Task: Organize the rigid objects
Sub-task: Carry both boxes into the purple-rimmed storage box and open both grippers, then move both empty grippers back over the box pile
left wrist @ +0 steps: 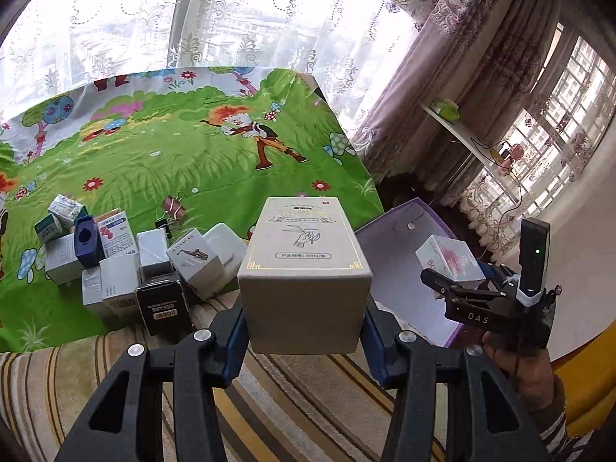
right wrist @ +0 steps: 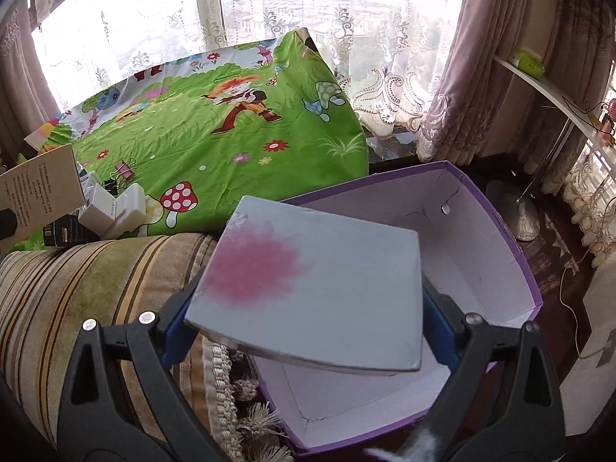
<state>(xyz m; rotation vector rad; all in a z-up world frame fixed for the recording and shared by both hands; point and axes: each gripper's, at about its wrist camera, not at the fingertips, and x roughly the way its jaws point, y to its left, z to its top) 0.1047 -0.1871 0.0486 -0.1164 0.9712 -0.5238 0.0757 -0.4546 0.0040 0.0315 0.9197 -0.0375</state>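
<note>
Both claws are loaded: the left gripper (left wrist: 304,331) is clamped on a beige carton (left wrist: 304,265) above the striped cushion (left wrist: 57,377); the right gripper (right wrist: 308,327) pinches a white box with a pink blot (right wrist: 308,288) over the open purple box (right wrist: 500,254). The box sits tilted between the pads, so it could slip and land askew; the 2 hands are near each other and might collide at the rim, while the heap of small boxes (left wrist: 127,265) waits on the cartoon sheet (left wrist: 173,154).

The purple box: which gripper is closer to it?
Right. The right gripper hangs over the purple box with a white carton; the left gripper is beside it.
</note>
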